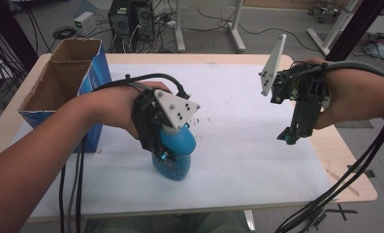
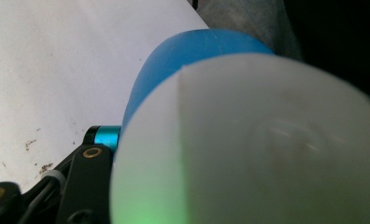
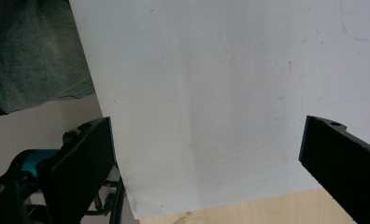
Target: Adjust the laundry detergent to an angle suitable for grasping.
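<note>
1. You have one blue bottle (image 1: 174,154) on the table.
2. You have one open cardboard box (image 1: 59,80) at the table's far left.
3. You have one white sheet (image 1: 238,145) covering the tabletop.
4. You are holding two grippers, a left gripper (image 1: 163,154) and a right gripper (image 1: 286,137).

The bottle (image 1: 174,154) looks like smooth blue plastic with a slight sheen; its cap (image 2: 267,154) is white, matt plastic, blurred in the left gripper view. The sheet (image 1: 238,145) on the table (image 1: 347,184) is white and matt, like paper, with small dark specks. The table edge looks like pale wood, smooth. The box (image 1: 59,82) is brown corrugated cardboard inside, with a printed blue outer face. The plate (image 1: 179,108) is matt grey plastic.
</note>
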The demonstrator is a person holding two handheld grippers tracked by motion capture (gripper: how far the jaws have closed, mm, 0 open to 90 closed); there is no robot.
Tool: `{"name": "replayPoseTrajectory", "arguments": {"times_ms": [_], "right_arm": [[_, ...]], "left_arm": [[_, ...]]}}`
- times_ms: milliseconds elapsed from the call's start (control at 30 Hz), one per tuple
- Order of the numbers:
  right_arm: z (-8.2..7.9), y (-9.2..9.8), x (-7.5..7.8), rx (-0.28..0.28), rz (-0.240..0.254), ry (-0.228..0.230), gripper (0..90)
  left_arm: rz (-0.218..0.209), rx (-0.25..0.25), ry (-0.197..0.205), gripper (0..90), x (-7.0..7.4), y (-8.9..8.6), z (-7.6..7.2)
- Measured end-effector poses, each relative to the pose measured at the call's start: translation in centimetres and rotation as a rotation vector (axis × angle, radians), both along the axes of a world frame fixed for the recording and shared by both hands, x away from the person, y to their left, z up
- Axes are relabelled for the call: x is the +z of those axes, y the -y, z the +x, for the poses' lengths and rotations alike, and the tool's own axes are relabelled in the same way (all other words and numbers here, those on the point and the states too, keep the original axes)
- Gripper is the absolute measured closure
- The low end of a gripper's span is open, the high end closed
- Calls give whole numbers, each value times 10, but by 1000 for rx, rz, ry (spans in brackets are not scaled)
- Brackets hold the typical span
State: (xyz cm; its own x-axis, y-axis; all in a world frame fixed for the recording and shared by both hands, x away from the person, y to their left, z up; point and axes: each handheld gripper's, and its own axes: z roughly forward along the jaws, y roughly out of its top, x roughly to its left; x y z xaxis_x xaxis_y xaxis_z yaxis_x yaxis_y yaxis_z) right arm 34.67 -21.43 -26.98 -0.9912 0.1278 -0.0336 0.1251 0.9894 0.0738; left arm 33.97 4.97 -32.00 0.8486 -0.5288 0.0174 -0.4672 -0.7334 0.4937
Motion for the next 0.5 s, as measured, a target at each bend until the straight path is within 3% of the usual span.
{"name": "replayPoseTrajectory", "arguments": {"times_ms": [333, 500], "right_arm": [[4, -4, -9, 4, -2, -15, 27], [5, -5, -10, 6, -2, -18, 27]], "left_arm": [[-31, 26, -60, 428, -7, -7, 11], [-40, 33, -67, 424, -8, -11, 14]]}}
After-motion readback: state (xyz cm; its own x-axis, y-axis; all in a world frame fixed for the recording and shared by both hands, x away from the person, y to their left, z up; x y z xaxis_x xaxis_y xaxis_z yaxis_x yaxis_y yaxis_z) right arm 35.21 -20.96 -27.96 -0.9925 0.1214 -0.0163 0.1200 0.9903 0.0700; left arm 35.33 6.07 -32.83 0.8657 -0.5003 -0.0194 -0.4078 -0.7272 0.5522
